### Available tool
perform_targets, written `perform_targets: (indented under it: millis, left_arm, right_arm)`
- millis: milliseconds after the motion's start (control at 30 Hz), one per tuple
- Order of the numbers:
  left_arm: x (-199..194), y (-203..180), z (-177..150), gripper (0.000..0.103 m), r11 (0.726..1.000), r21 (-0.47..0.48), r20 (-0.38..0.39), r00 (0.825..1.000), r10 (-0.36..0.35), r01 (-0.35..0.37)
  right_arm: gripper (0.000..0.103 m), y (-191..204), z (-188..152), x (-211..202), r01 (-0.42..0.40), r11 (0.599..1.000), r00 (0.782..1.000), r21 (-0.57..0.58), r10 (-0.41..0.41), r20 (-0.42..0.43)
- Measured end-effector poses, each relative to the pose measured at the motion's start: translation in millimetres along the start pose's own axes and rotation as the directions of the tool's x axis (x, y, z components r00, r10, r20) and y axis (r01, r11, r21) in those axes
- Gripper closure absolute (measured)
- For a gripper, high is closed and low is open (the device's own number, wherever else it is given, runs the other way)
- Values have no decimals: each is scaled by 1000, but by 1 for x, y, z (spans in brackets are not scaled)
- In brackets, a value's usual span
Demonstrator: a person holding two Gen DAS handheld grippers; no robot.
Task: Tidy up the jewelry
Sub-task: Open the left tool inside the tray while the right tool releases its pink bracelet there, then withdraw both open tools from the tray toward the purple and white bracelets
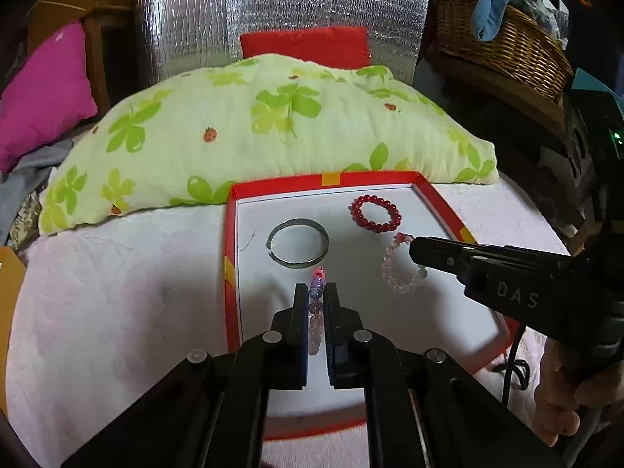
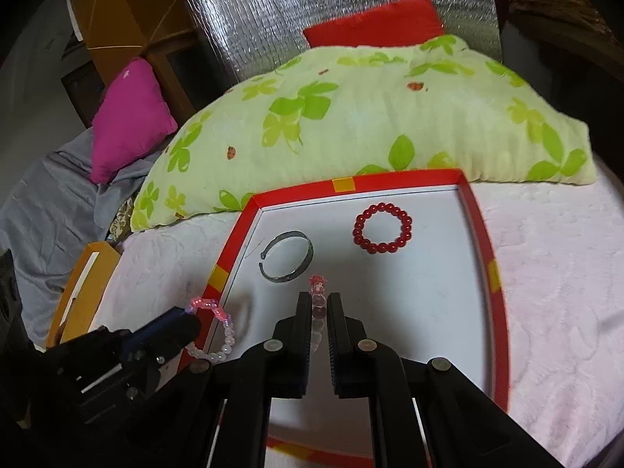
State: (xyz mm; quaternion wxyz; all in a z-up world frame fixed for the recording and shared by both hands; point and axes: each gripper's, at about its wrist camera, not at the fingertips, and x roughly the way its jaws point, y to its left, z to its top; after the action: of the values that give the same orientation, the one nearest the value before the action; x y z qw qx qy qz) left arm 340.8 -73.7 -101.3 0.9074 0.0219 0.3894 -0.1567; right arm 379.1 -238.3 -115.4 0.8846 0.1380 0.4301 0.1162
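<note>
A red-rimmed tray (image 1: pixel 231 210) with a white floor lies on the pink cloth; it also shows in the right wrist view (image 2: pixel 483 234). In it lie a dark metal bangle (image 1: pixel 297 242) (image 2: pixel 286 256) and a red bead bracelet (image 1: pixel 375 213) (image 2: pixel 383 233). My left gripper (image 1: pixel 316 292) is shut on a clear beaded bracelet with a pink charm (image 1: pixel 318 277), held above the tray's near left part; it also shows from the right wrist (image 2: pixel 212 327). My right gripper (image 2: pixel 318 302) is shut on a pale pink beaded bracelet (image 2: pixel 318 292), seen hanging from it over the tray (image 1: pixel 397 269).
A green leaf-print pillow (image 1: pixel 265 132) lies just behind the tray, a red cushion (image 1: pixel 304 45) behind it, a magenta pillow (image 1: pixel 43 89) at far left. A wicker basket (image 1: pixel 503 39) stands at back right. A yellow box (image 2: pixel 78 288) sits left of the tray.
</note>
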Motion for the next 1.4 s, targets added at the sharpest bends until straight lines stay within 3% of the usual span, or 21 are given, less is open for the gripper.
perform_targets:
  millis: [333, 667, 700, 867, 1033, 1233, 1400]
  left_arm:
    - [37, 3, 4, 95, 999, -2, -58, 997, -47, 47]
    - [56, 13, -1, 95, 1000, -16, -113, 993, 13, -15]
    - [56, 13, -1, 94, 1000, -16, -113, 993, 22, -24]
    - [51, 12, 0, 65, 998, 1, -104, 992, 66, -66]
    - [37, 15, 5, 50, 995, 5, -82, 991, 102, -102]
    - [10, 21, 2, 41, 989, -8, -47, 988, 149, -150]
    - [-17, 27, -12, 39, 984, -11, -18, 984, 177, -177]
  right_arm:
    - [94, -14, 10, 37, 1, 999, 998, 44, 1, -58]
    - [93, -24, 11, 49, 45, 997, 996, 66, -40, -77]
    - [93, -24, 11, 48, 52, 997, 996, 64, -47, -76]
    - [93, -22, 8, 45, 77, 996, 994, 47, -73, -81]
    - [92, -20, 8, 36, 94, 995, 993, 27, -92, -73]
    - [89, -20, 0, 16, 97, 995, 992, 23, -95, -80]
    - [73, -16, -14, -11, 88, 996, 994, 2, -87, -67]
